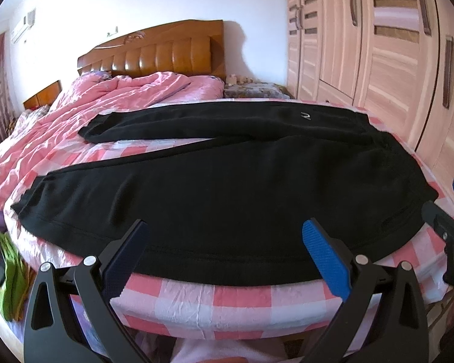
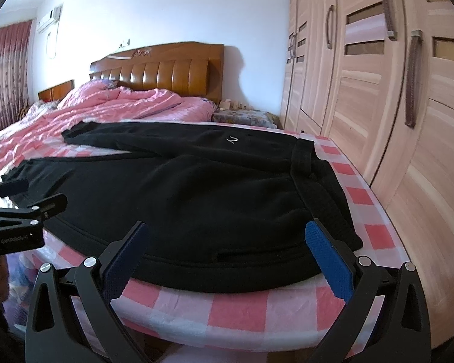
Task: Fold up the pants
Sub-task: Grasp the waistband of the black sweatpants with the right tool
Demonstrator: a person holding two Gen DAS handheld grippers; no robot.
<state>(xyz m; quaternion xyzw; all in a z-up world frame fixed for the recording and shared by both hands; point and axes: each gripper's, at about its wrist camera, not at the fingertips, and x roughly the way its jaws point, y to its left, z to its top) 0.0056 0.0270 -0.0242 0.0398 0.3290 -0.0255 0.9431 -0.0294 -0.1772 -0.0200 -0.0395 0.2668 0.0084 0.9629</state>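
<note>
Black pants (image 1: pixel 227 187) lie spread flat on the pink checked bed sheet (image 1: pixel 196 299), legs pointing left, waistband to the right. A small white logo (image 1: pixel 305 116) shows on the far leg. My left gripper (image 1: pixel 227 236) is open and empty, fingers just above the near edge of the near leg. My right gripper (image 2: pixel 227 239) is open and empty at the near edge by the waistband (image 2: pixel 320 193). The pants also show in the right wrist view (image 2: pixel 196 199). The right gripper shows at the right edge of the left wrist view (image 1: pixel 451 211), the left gripper at the left edge of the right wrist view (image 2: pixel 21 202).
A crumpled pink quilt (image 1: pixel 112 103) lies at the far left of the bed below a wooden headboard (image 1: pixel 160 54). A pale wooden wardrobe (image 1: pixel 378 60) stands close along the right. A green bag (image 1: pixel 6 266) lies on the floor at the left.
</note>
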